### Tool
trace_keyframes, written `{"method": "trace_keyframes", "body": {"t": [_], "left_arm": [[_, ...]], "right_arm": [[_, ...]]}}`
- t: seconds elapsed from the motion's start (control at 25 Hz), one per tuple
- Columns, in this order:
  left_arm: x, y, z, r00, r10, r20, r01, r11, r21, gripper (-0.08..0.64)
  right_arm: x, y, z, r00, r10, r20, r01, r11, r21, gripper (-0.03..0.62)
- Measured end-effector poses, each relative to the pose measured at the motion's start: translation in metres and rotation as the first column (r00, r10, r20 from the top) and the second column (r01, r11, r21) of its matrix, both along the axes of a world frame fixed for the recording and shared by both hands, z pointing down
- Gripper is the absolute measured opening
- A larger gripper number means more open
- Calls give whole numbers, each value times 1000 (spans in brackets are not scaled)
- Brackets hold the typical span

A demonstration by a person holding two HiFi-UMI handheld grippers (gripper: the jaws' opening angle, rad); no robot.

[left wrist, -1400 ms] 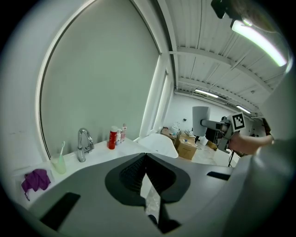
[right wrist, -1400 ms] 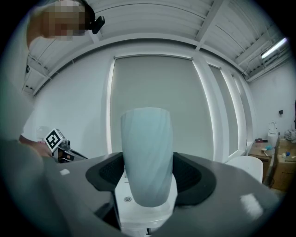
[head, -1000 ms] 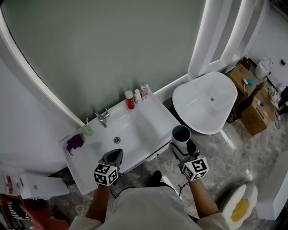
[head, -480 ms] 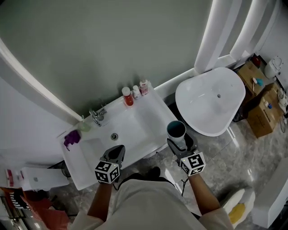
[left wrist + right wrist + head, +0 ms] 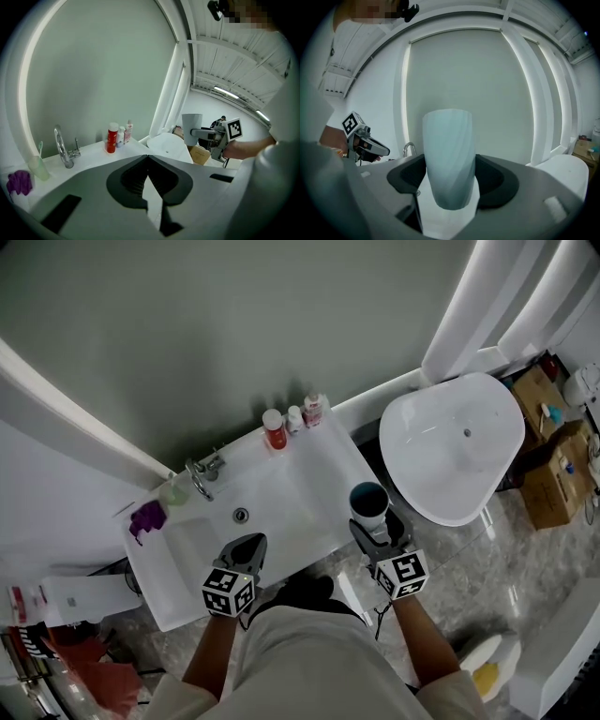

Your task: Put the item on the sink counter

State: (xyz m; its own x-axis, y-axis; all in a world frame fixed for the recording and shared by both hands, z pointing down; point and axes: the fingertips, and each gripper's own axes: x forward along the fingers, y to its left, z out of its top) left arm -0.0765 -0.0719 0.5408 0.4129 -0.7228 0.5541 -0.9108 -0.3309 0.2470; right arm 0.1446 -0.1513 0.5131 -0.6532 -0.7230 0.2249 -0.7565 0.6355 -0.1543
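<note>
Overhead view of a person standing at a white sink counter, both bare forearms reaching forward from the torso, one gripper in each hand.

Right hand – forearm angled slightly inward, right gripper level and pointing away from the body. Its jaws stand wide apart and press on either side of a pale blue cup, which they hold upright, mouth up. The right gripper view shows the cup filling the gap between the two dark pads. The cup hangs in the air at the right front corner of the counter, not resting on it; from the left gripper view it appears off to the right of the counter's end.

Left hand – forearm nearly straight ahead, left gripper over the front rim of the sink, aimed at the bowl. Its jaws are closed together with nothing between them.

Along the back of the counter: faucet, red bottle, two small bottles beside it, green tumbler and a purple object at the far left.
</note>
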Motion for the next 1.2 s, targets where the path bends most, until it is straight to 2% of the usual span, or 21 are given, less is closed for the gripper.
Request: {"method": "trace_keyframes", "body": {"t": [0.28,0.56,0.8,1.2], "left_arm": [[-14,-49,25,999,45,-15,-46,998,-37,8],[-9,-78,53,993,107,-44,-110,990,-82,8],[-6,-92,82,990,121,-71,-129,984,-126,8],[-13,-114,132,993,108,-55,-116,978,-175,8]], "right_arm": [[-27,-43,31,1000,11,-24,-12,999,-46,339],[-63,-88,76,1000,1,-31,-3,996,-85,337],[-85,-130,121,1000,7,-29,-11,994,-111,337],[-103,-180,206,998,12,-59,-21,988,-154,337]]}}
